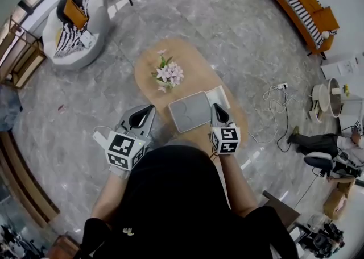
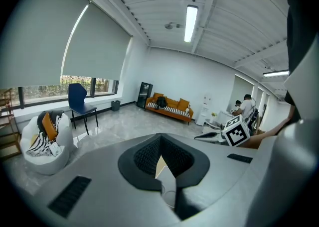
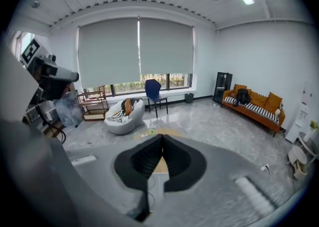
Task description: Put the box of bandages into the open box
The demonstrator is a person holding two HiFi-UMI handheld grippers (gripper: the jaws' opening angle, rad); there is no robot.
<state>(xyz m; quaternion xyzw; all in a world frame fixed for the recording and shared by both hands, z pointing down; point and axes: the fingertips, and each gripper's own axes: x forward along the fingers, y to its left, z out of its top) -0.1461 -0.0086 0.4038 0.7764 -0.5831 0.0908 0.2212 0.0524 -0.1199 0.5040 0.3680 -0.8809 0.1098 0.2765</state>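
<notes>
Overhead, the person holds both grippers side by side above the near end of an oval wooden table [image 1: 196, 73], each with its marker cube toward the body. The left gripper [image 1: 150, 107] hangs off the table's left edge, over the grey floor; in its own view its jaws meet at the tips with nothing between them. The right gripper [image 1: 215, 106] sits above the table's near right part, and its jaws are likewise pressed together and empty. Between the two, on the table, lies a pale grey box [image 1: 190, 111] with rounded corners, flat and turned a little askew. A white piece [image 1: 220, 95] touches its right edge, partly hidden behind the right gripper's tip — whether that is the box's lid or the bandages I cannot tell. The box of bandages cannot be picked out on its own in any view; neither gripper has it. Flowers [image 1: 168, 75] stand further up the table, apart from the box. Past the table, a white beanbag seat [image 1: 77, 22] sits at upper left and an orange sofa [image 1: 296, 2] at upper right — both well away.
</notes>
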